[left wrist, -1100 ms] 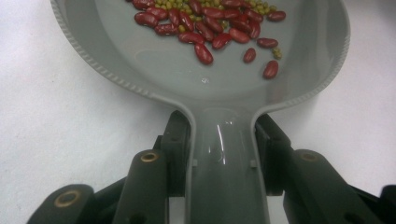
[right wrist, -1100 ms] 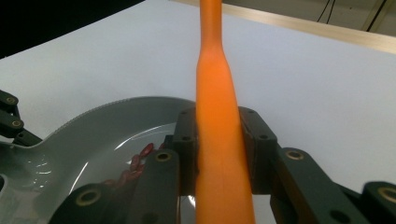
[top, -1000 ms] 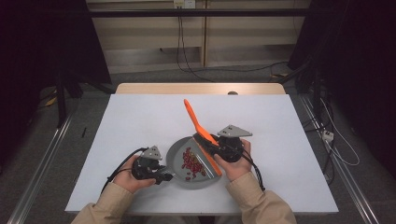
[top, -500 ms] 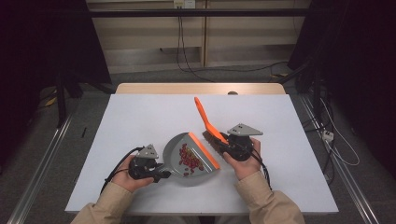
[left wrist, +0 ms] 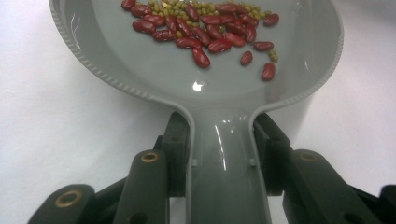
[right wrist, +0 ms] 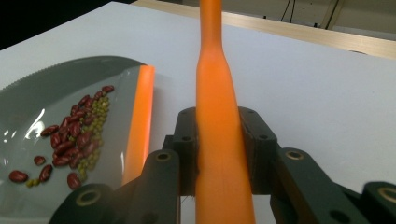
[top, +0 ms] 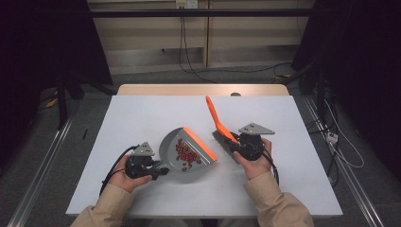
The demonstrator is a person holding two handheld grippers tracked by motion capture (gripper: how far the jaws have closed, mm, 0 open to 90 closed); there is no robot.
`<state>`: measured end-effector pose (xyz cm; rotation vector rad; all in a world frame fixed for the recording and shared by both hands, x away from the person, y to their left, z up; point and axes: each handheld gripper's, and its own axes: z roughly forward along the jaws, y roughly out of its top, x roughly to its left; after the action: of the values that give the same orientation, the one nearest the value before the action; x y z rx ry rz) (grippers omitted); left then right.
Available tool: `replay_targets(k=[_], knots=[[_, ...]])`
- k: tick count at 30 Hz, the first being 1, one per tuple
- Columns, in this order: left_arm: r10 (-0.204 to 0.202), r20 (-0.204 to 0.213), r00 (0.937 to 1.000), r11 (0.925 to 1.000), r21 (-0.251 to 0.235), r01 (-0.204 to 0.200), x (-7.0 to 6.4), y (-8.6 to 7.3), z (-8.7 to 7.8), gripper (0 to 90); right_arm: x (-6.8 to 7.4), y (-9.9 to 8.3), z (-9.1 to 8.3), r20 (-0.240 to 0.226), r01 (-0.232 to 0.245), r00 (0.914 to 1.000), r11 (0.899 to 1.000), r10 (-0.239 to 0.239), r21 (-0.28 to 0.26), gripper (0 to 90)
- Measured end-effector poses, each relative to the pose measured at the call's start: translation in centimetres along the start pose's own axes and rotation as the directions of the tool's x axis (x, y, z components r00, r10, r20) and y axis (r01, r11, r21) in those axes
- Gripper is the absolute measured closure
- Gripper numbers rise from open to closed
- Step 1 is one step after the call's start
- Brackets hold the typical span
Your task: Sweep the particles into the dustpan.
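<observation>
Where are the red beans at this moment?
In the high view, the red beans lie inside the grey dustpan held by the left gripper, left of the orange brush, near the table's front middle.

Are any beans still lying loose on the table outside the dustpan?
No, the high view shows the beans all inside the dustpan.

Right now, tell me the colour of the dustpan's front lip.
Orange, on the grey dustpan; its lip shows best in the right gripper view.
</observation>
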<state>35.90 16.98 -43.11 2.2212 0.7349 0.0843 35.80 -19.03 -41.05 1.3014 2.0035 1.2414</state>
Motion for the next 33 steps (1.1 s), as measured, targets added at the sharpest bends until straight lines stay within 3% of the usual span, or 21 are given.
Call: replay_targets(k=[21,33], knots=[[-0.061,-0.068,0.9958,0.9977,-0.033,0.059,1.4,-0.2,-1.2,63.5,-2.0,-0.6,-1.2,0.042,-0.014,0.9990,1.000,0.014,0.007,71.2],[-0.106,-0.112,0.9881,0.9936,-0.051,0.101,2.4,-0.5,-1.8,63.5,-3.2,-1.1,-2.1,0.063,-0.035,0.9974,0.999,0.035,-0.002,71.2]])
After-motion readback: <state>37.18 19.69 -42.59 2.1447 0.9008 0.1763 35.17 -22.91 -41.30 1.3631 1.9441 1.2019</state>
